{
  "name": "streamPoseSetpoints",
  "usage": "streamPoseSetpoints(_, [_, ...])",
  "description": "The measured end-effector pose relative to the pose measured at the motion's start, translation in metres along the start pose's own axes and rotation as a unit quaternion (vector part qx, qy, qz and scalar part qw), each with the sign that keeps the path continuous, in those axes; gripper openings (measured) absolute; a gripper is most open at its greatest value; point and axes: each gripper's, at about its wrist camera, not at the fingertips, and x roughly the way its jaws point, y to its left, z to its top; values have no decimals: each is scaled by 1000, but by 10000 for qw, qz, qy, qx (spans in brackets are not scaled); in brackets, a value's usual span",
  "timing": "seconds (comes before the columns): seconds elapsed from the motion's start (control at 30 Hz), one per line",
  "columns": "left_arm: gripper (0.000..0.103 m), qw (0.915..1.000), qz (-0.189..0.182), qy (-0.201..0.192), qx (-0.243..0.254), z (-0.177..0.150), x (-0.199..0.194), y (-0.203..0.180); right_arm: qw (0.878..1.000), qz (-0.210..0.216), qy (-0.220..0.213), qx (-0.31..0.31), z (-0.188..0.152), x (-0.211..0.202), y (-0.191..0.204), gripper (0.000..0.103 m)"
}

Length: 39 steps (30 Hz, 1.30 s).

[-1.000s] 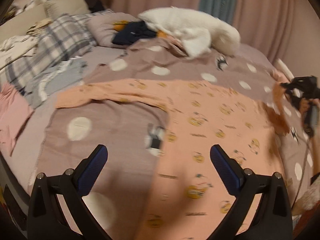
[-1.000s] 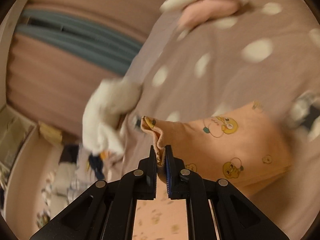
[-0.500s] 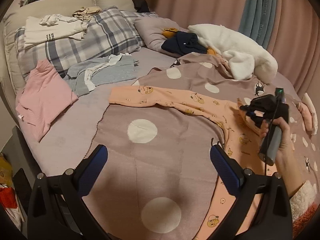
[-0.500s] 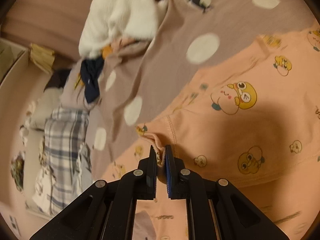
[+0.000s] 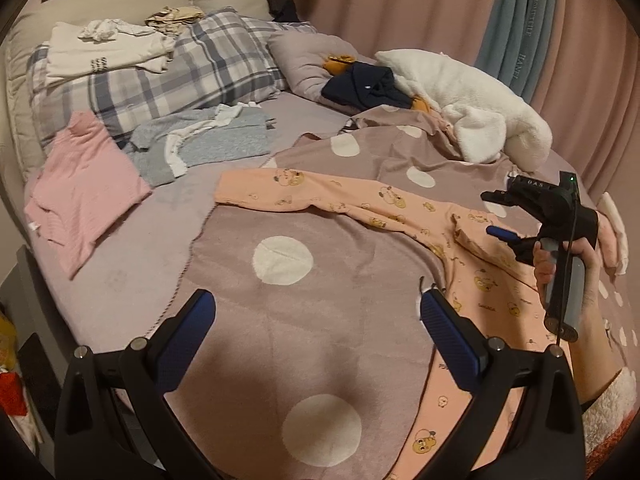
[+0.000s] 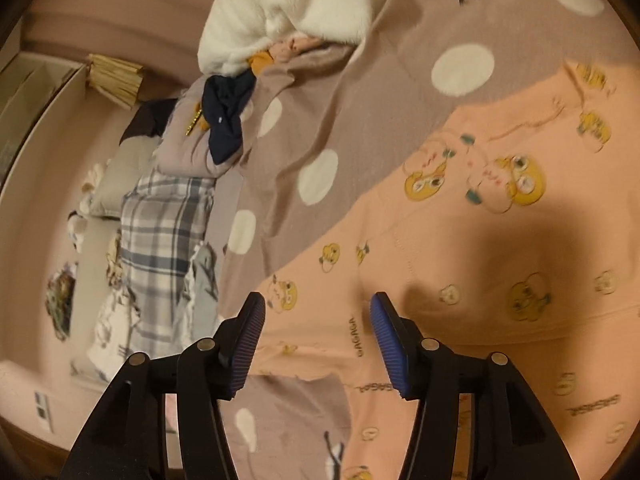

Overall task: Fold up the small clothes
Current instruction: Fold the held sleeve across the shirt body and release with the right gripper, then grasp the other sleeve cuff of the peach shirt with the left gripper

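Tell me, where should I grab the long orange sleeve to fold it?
Probably grip the orange sleeve at its cuff end. It lies flat and stretched out straight, so that free end lifts easily. Come from the left with the left hand-held gripper, which is open and empty.

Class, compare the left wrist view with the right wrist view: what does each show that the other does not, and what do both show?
Only the left wrist view shows the pink top, the grey-blue garment, the left hand-held gripper with jaws wide apart, and the person's hand holding the right tool.

Only the right wrist view shows the right hand-held gripper close up, its jaws opening with nothing between the pads, above the cloth.

Both show the peach printed garment, dotted blanket, plaid pillow and white fleece.
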Motion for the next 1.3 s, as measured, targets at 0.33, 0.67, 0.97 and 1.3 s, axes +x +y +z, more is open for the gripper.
streamPoseSetpoints(0.33, [102, 9958, -477, 296, -719, 5, 38, 22, 9921, -744, -82, -1003, -80, -74, -26, 69])
streamPoseSetpoints(0.67, [102, 9838, -840, 81, -1582, 0, 71, 50, 9501, -1818, -882, -2375, -157, -129, -36, 92])
streamPoseSetpoints(0.97, [103, 9856, -436, 84, -1633, 4, 108, 71, 9418, -2295, -791, -2323, -144, -95, -60, 93])
streamPoseSetpoints(1.3, [102, 9672, -1116, 144, -2275, 59, 160, 129, 9294, -2675, -812, -2411, -150, -85, -64, 96])
